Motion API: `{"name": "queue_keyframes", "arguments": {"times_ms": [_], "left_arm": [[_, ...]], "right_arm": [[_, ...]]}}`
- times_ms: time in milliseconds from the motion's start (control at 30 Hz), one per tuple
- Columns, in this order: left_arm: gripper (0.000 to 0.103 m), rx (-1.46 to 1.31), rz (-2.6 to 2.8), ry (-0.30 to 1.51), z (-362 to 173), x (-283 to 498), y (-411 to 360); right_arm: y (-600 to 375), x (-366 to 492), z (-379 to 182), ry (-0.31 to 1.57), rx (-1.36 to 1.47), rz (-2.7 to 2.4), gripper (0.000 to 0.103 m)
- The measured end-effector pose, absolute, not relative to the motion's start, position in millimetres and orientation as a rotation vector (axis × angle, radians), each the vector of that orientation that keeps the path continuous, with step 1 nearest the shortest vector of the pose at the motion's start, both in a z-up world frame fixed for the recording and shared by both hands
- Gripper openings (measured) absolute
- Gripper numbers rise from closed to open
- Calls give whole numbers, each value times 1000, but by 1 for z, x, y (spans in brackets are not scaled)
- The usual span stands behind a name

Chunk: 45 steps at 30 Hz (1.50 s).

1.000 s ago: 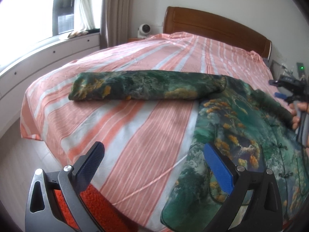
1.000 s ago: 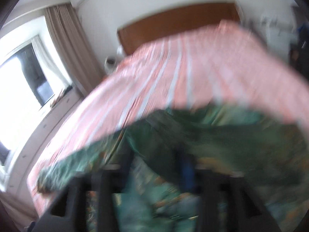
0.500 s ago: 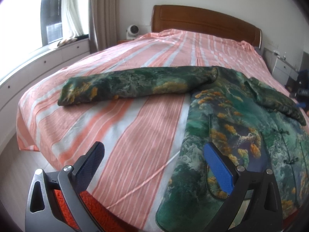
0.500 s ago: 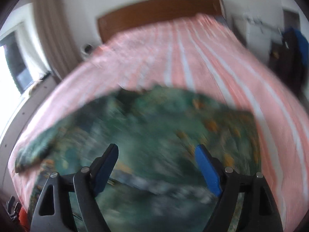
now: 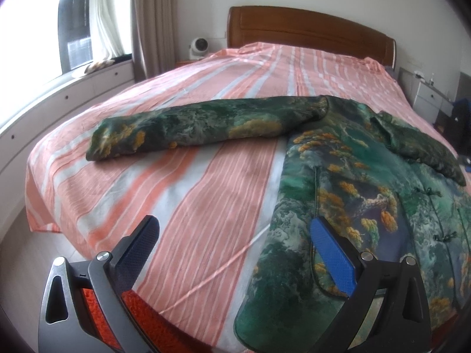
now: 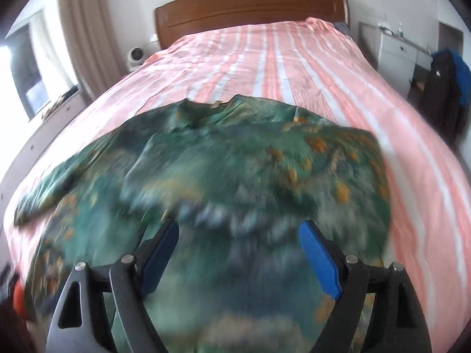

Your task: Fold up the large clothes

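Note:
A large green garment (image 5: 362,194) with orange and landscape print lies front up on the striped pink bed (image 5: 206,194). One sleeve (image 5: 200,126) stretches out to the left across the bed. The other sleeve (image 5: 421,147) lies folded over the body. My left gripper (image 5: 235,250) is open and empty, above the bed's near edge beside the garment's hem. My right gripper (image 6: 238,253) is open and empty, just above the garment (image 6: 235,170), which is blurred there.
A wooden headboard (image 5: 309,29) stands at the far end. A window ledge with drawers (image 5: 59,100) runs along the left. A white nightstand (image 6: 394,50) and dark clothing (image 6: 444,88) stand on the right. An orange rug (image 5: 147,314) lies below the bed edge.
The right gripper has let go of the right sleeve, which now lies over the body, and has opened and pulled back. The left gripper has shifted slightly.

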<state>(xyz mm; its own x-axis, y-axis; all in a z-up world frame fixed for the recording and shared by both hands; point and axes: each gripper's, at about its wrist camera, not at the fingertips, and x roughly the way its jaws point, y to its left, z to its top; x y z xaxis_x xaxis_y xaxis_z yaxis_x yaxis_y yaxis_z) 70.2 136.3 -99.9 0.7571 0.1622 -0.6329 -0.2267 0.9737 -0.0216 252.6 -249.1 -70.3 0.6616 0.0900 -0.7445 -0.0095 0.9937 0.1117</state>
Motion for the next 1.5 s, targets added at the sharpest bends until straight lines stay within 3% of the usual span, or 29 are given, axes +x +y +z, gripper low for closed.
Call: {"name": "queue_keyframes", "arguments": {"times_ms": [233,467,1500], "left_arm": [[102,-91,209,701,-102,73,133],[102,-44,219,735,-107,75,127],[102,-5,234,769,-114,77,123]], "right_arm": [[-206,129,-90,814,30,77,84],[-184,50,-99,634,4,-84,85],[-178,48,-114,610,-17,-89,87]]}}
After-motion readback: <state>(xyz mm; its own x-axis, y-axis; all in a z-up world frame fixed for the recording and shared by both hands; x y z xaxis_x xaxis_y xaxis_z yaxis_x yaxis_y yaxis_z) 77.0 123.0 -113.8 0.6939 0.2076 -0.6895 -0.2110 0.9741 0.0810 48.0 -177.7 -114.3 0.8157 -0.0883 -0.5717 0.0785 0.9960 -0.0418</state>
